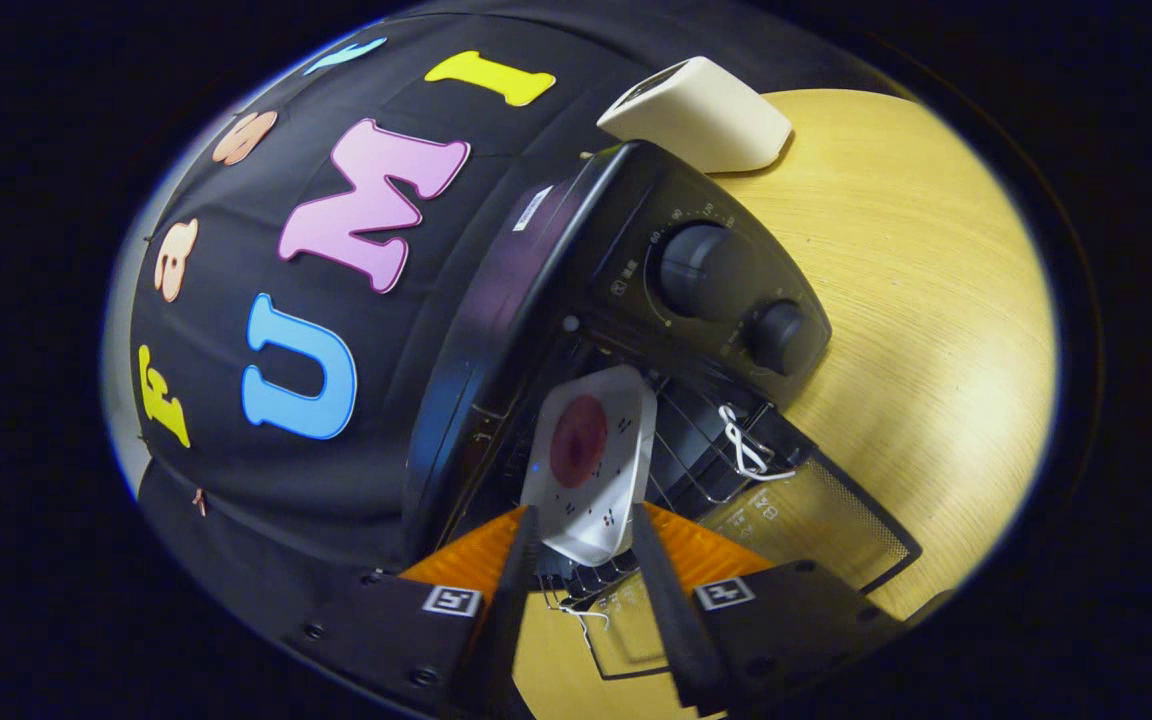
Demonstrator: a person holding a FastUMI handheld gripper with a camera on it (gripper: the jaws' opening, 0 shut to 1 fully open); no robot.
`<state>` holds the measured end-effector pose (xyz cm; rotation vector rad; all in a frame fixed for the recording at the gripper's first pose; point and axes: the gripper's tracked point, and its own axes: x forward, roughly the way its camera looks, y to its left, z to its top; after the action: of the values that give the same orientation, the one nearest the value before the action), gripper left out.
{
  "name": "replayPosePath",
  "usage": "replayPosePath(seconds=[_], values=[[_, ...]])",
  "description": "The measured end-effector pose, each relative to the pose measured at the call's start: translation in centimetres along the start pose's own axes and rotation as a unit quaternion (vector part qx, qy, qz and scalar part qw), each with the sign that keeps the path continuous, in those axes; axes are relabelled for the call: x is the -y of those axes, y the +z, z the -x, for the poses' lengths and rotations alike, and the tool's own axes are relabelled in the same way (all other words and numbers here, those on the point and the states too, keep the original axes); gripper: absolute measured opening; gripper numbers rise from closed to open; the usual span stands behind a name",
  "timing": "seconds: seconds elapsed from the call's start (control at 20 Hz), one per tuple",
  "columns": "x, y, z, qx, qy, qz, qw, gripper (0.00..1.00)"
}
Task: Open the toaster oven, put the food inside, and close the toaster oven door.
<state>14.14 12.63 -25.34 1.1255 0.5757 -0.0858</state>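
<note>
The black toaster oven stands on the wooden table with its glass door swung open. A white plate carrying a round red piece of food lies over the wire rack in the oven's mouth. My gripper holds the plate's near end, one finger pressed against each side edge. The plate's far end reaches into the dark oven cavity.
Two round knobs sit on the oven's control panel beside the opening. A white wire clip hangs at the rack's edge. A cream box stands behind the oven. Bare wooden table stretches past the panel.
</note>
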Motion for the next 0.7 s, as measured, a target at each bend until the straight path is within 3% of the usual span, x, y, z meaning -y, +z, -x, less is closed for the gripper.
replayPosePath(seconds=[0.1, 0.35, 0.55, 0.7], values=[[0.5, -1.3, 1.0, -0.022, -0.004, 0.022, 1.000, 0.99], [0.5, -3.6, 4.6, -0.066, -0.002, 0.114, 0.991, 0.98], [1.7, -5.2, 7.4, -0.093, -0.015, 0.286, 0.954, 0.98], [2.9, -6.5, 9.4, -0.096, -0.042, 0.348, 0.932, 0.99]])
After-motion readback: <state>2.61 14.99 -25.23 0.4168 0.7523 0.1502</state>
